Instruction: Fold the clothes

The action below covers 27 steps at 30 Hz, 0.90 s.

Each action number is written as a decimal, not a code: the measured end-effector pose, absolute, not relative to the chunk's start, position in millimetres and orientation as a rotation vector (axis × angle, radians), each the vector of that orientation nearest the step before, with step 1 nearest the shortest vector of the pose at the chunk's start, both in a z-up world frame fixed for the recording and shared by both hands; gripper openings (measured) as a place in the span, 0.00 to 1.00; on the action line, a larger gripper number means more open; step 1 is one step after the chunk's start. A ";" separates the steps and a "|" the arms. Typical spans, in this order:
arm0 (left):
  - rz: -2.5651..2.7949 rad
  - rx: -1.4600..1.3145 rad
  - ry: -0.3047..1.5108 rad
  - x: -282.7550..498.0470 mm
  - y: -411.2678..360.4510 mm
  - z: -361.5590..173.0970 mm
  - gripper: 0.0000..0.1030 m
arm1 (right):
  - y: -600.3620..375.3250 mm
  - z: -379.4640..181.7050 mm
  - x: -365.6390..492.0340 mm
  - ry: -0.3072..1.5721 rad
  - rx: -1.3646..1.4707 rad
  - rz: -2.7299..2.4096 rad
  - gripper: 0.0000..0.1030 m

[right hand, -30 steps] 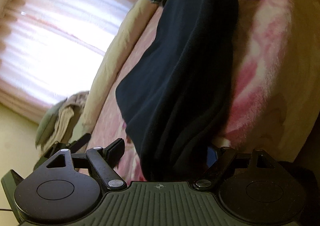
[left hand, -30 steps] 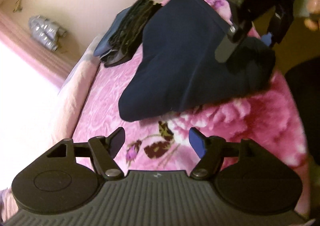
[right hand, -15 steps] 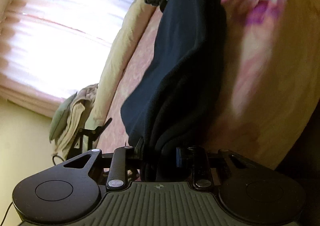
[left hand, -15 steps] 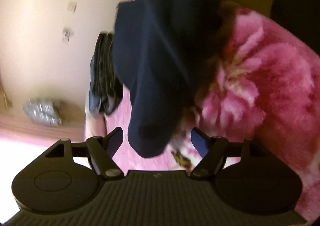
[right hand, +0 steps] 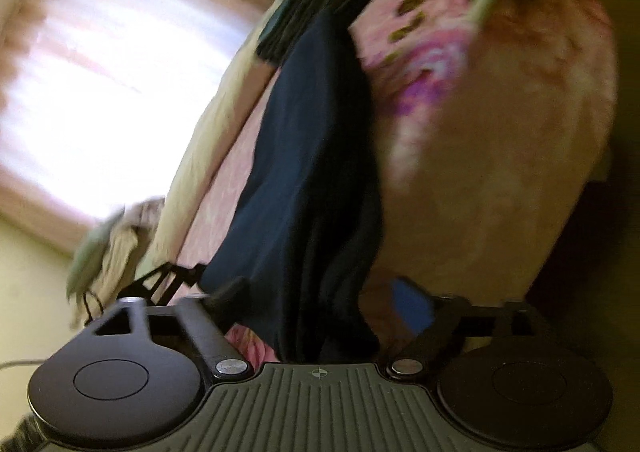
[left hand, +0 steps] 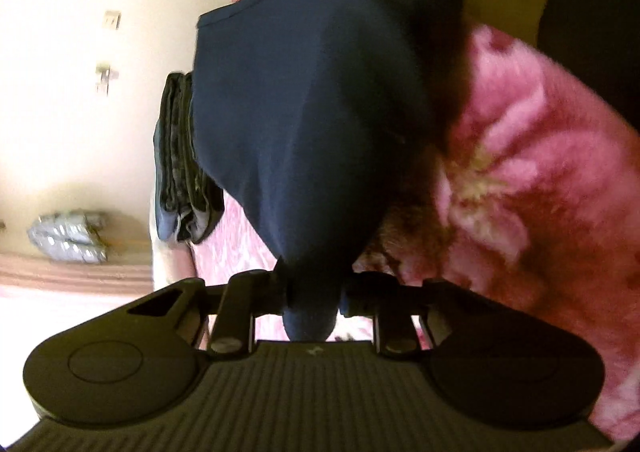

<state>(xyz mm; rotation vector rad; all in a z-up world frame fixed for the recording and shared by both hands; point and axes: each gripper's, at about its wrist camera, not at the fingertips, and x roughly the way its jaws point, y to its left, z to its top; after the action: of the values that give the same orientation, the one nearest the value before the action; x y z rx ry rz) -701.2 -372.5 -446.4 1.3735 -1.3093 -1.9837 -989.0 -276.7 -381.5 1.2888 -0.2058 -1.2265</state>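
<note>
Navy garment (left hand: 320, 124) pinched as left gripper (left hand: 312, 298) closes, right gripper (right hand: 324, 304) opening around it

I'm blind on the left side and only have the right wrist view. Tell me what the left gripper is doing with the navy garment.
Observer: The left gripper is closing its jaws, and a bunched end of the navy garment is pinched between them.
Operator: Describe the garment's far end.
Observer: A stitched hem shows at its upper left. The rest runs out of the top of the frame.
Operator: Report anything off the bed.
Observer: A silvery wrapped pack, apparently bottles, sits against the cream wall.
</note>
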 end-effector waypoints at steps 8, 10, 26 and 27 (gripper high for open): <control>-2.071 1.403 -1.115 -712.2 -370.1 -408.2 0.15 | -258.6 -423.2 -951.0 -0.428 1.523 -0.954 0.90; -2.066 1.423 -1.117 -710.8 -364.7 -407.6 0.15 | -267.3 -432.2 -942.5 -0.492 1.528 -0.925 0.90; -2.186 1.300 -0.828 -715.4 -254.6 -399.3 0.14 | -280.4 -390.3 -999.4 -0.597 1.319 -1.220 0.40; -2.201 1.275 -0.815 -724.9 -248.1 -395.3 0.14 | -287.7 -380.0 -1005.3 -0.574 1.276 -1.241 0.39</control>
<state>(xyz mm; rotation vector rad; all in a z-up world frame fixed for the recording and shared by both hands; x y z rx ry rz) -724.9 -248.1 -395.3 1.2752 -0.8152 -2.2006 -1005.3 -287.7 -380.0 1.2762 -0.5736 -1.2407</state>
